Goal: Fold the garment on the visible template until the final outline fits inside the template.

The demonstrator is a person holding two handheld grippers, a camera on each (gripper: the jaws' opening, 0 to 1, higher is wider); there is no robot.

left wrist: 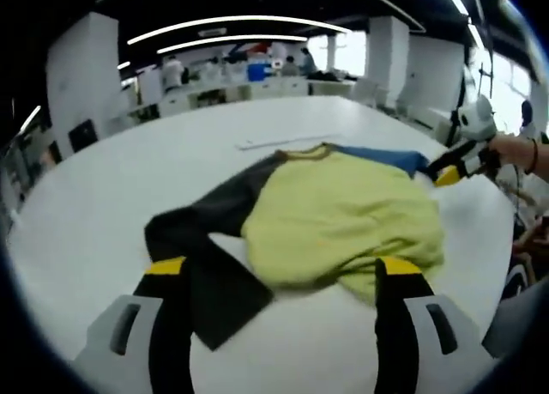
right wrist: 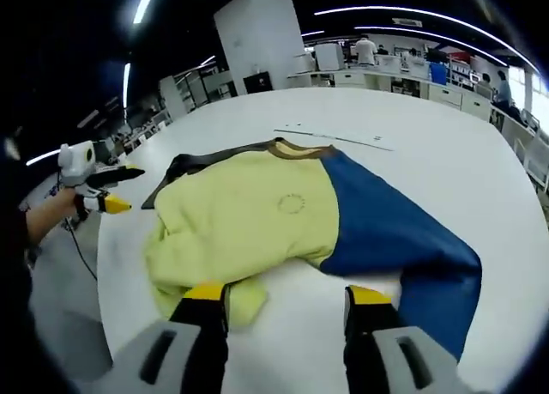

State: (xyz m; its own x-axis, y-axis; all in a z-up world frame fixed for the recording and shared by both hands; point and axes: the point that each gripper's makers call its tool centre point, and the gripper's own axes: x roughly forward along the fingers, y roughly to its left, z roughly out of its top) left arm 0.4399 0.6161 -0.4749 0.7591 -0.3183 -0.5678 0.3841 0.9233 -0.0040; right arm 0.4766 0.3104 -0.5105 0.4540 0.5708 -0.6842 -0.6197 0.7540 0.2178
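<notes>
A sweatshirt lies flat on the white table (left wrist: 129,179), with a yellow body (left wrist: 343,214), a dark grey sleeve (left wrist: 206,239) and a blue sleeve (left wrist: 386,158). In the right gripper view the yellow body (right wrist: 249,214) spreads in the middle, the blue sleeve (right wrist: 403,239) runs to the near right and the dark sleeve (right wrist: 184,166) peeks out at the far left. My left gripper (left wrist: 283,269) is open, its jaws either side of the hem and dark cuff. My right gripper (right wrist: 288,295) is open just short of the hem. A thin template line (right wrist: 334,136) crosses the table beyond the collar.
A hand holds the right gripper (left wrist: 459,166) at the blue sleeve's end near the table edge. The left gripper (right wrist: 107,188) hovers at the table's left edge beside the dark sleeve. Work benches (right wrist: 403,72) and people stand far behind.
</notes>
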